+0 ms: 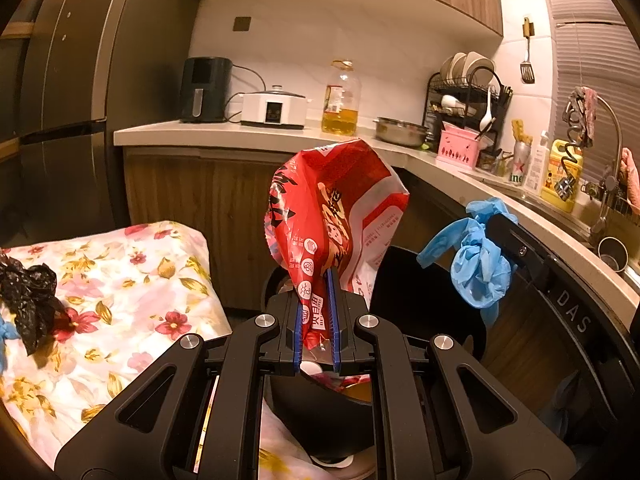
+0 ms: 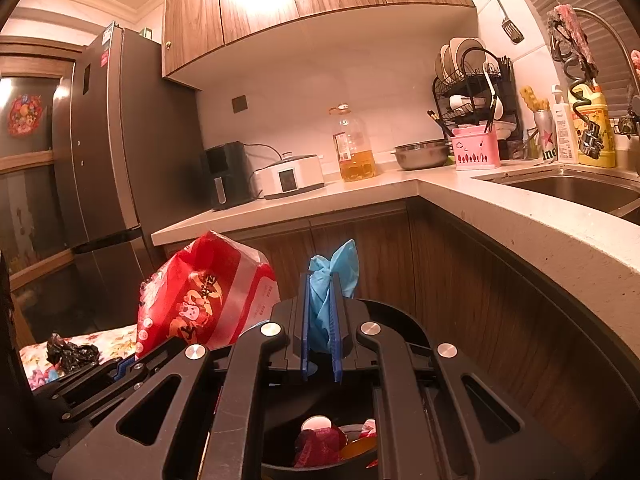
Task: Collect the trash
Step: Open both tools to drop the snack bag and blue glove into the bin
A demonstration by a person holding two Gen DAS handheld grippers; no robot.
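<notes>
My left gripper [image 1: 317,280] is shut on a crumpled red snack bag [image 1: 334,208], which stands up from the blue pads over a black trash bin [image 1: 424,292]. My right gripper [image 2: 323,280] is shut on a bunched blue glove [image 2: 332,276]; in the left wrist view that blue glove [image 1: 476,264] hangs at the right, above the bin. Below the right gripper the black bin [image 2: 396,316] holds red wrappers and other trash [image 2: 328,444]. The red bag [image 2: 204,292] shows at the left of the right wrist view. A crumpled black plastic bag [image 1: 28,296] lies on the flowered cloth.
A table under a flowered cloth [image 1: 120,280] stands left of the bin. An L-shaped counter [image 2: 360,192] carries an air fryer [image 1: 206,88], a white cooker [image 1: 274,110], an oil bottle [image 1: 340,100], a steel bowl [image 1: 400,132] and a dish rack [image 1: 468,96]. The sink [image 2: 576,188] is right, the fridge [image 2: 116,152] left.
</notes>
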